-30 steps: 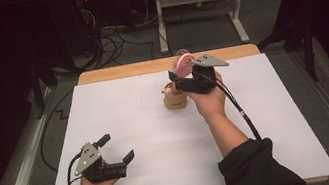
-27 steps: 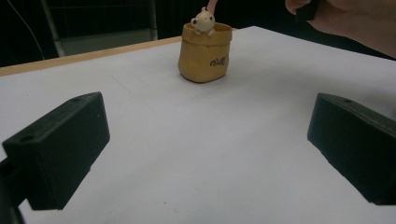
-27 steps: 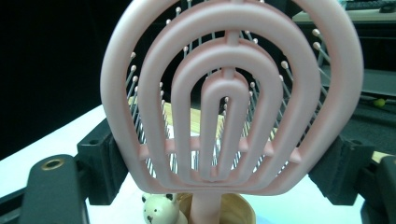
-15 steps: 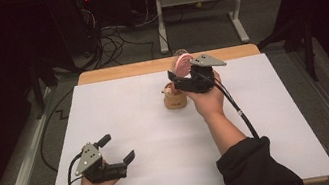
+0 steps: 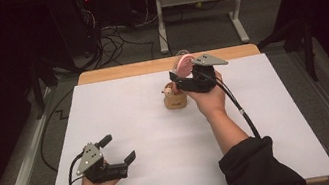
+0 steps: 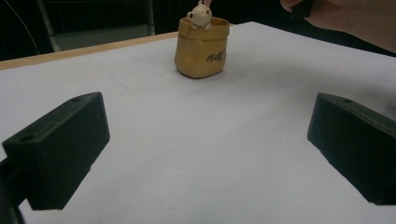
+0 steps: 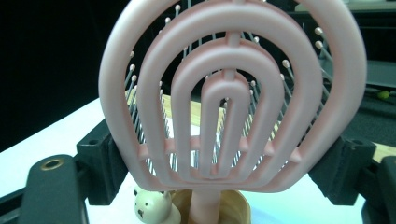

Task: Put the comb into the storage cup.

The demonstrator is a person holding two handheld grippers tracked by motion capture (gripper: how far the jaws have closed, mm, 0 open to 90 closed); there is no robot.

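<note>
Right gripper clamped across the pink brush head, upper centre of the high view. Brush axis vertical, handle down in the tan cup directly below. Left gripper open, idle lower left, well apart.

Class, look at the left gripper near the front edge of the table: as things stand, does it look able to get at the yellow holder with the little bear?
Probably yes. The left gripper has open jaws, and bare white table lies between it and the yellow holder. The right gripper grips the pink brush standing in it, crowding the top.
</note>
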